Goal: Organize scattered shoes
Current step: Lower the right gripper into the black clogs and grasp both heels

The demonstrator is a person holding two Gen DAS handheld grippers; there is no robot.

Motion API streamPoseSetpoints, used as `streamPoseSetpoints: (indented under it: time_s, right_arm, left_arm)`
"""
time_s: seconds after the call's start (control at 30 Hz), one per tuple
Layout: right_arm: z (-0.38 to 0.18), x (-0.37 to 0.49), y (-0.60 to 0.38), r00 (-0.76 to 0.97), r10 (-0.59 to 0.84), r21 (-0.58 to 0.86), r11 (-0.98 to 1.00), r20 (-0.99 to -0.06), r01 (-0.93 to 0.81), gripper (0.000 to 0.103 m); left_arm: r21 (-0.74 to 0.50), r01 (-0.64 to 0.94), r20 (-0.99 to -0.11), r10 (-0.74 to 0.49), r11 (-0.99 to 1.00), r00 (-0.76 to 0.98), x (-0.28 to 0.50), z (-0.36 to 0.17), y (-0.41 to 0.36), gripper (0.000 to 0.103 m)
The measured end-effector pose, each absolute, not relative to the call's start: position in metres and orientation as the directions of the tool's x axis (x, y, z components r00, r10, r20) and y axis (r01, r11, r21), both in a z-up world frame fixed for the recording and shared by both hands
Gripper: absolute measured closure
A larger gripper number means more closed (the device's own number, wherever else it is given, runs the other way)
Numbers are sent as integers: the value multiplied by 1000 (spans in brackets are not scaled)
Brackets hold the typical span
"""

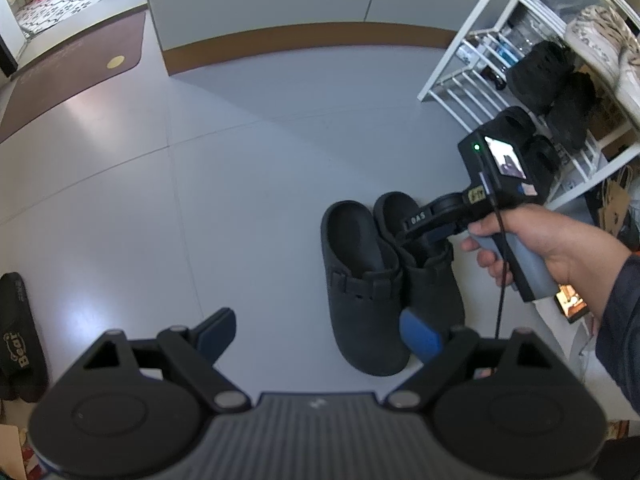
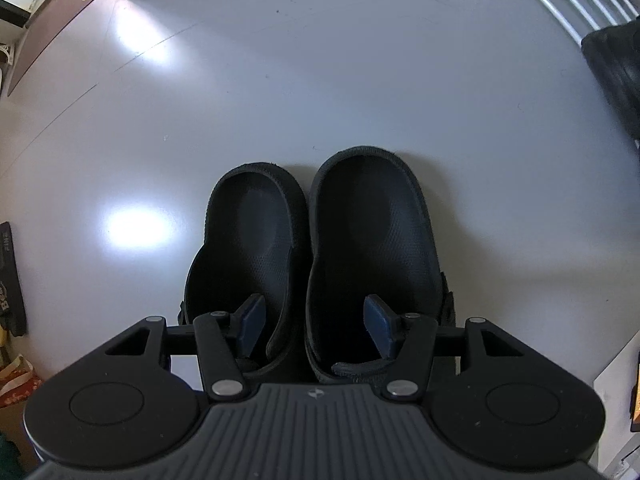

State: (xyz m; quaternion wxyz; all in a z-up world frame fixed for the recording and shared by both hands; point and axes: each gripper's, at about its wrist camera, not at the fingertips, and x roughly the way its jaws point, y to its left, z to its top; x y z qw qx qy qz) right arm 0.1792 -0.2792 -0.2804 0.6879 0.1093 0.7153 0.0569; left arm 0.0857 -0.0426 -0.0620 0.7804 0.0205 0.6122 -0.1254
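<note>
Floor point(image 1: 248, 128): pale grey, glossy, wide bare stretch ahead and to the left of the clogs; a brown mat point(image 1: 76, 68) lies far left, a grey wall with a brown skirting point(image 1: 304, 36) bounds the far side.

Shoe rack point(image 1: 472, 76): white, slatted, at right, just beyond the clogs; dark shoes already sit on its lower shelf point(image 1: 556, 100).

Pair of black clogs point(image 1: 372, 280): standing side by side on the floor, sides touching, near the foot of the rack. Long axes parallel; heel openings point away toward the wall, closed toes toward the left-wrist camera. Buckle strap visible across the left-hand clog point(image 1: 360, 286).

Black slipper point(image 1: 18, 336): printed "Bear", lying apart at the far left edge.

Right gripper point(image 2: 316, 320): held in a person's hand point(image 1: 532, 248), lowered into the pair. Jaws parted moderately, straddling the two adjoining inner walls; one blue pad point(image 2: 250, 320) inside the left clog, the other pad point(image 2: 380, 326) inside the right clog point(image 2: 372, 248). Pads not yet pressed together; whether they touch the walls is unclear.

Left gripper point(image 1: 320, 336): spread wide, holding nothing, hovering above bare floor just short of the clog toes.
</note>
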Motion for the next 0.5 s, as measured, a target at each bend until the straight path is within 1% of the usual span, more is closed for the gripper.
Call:
streamPoseSetpoints:
  time_s: [0.5]
  right_arm:
    - [-304, 177, -254, -88, 208, 209, 978, -974, -4, 43]
  left_arm:
    - [-94, 233, -968, -143, 968, 204, 88, -72, -55, 12]
